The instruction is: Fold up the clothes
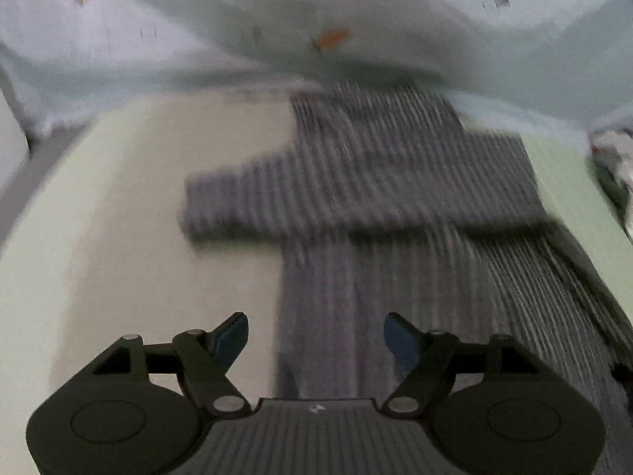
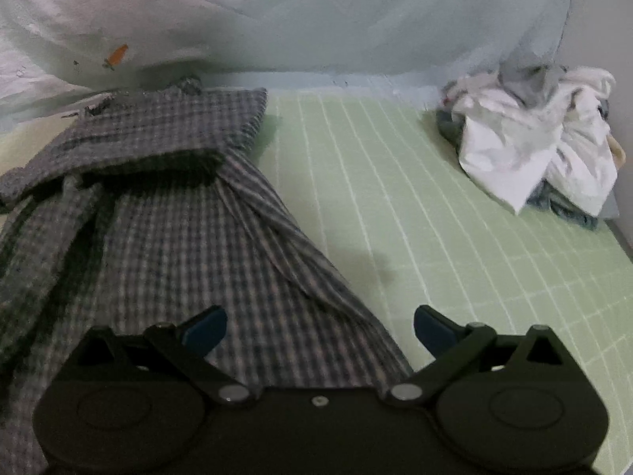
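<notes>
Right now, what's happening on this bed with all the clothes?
A person is folding a checked shirt on a green sheet, using a handheld gripper in each hand. A sleeve already lies folded across the shirt. The left gripper and right gripper both hang open over the fabric, gripping nothing. A pile of unfolded clothes waits to the right.

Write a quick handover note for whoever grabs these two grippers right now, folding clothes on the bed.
Left gripper: open, nothing held, over the checked shirt.
Right gripper: open, nothing held, above the shirt's right edge.
Shirt lies flat on the green sheet, one sleeve already folded across the body.
Left to do: finish folding this shirt, then start on the crumpled pile of clothes at the far right corner.
</notes>
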Tool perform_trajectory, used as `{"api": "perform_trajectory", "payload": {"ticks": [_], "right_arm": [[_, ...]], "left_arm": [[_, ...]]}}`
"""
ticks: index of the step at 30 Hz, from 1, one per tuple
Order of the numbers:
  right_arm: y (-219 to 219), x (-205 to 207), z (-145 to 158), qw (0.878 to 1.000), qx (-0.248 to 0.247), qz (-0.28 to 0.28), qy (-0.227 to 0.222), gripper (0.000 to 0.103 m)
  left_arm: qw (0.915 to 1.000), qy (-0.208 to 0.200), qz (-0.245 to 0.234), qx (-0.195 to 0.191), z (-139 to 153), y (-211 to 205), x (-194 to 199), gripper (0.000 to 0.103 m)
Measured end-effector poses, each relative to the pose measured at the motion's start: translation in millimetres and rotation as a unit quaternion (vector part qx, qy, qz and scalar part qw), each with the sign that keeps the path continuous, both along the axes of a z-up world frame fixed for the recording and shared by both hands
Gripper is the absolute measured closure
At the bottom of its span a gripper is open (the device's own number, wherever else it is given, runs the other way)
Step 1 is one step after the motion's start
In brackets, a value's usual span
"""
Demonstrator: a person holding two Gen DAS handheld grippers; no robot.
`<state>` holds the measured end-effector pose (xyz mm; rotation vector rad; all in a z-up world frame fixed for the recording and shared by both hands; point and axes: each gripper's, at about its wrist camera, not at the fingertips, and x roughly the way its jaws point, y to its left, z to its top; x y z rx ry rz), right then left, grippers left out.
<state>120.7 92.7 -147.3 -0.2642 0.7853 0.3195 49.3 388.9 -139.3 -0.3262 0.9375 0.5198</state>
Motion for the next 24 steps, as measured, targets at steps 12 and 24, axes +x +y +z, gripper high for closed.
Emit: {"api": "perform_trajectory", "payload": {"ticks": [12, 24], "right_arm": [[-73.8, -9.3, -22.0, 0.998, 0.03, -0.018, 0.057, 0.024], [-86.6, -29.9, -13.6, 0.995, 0.083, 0.01, 0.059, 0.098]], "left_arm": [[0.9975, 0.064, 0.025, -0.021, -44.0, -62.8, -73.2, 0.019], [0.9954, 0.08, 0.049, -0.019, -49.4, -64.0, -98.3, 0.004]]}}
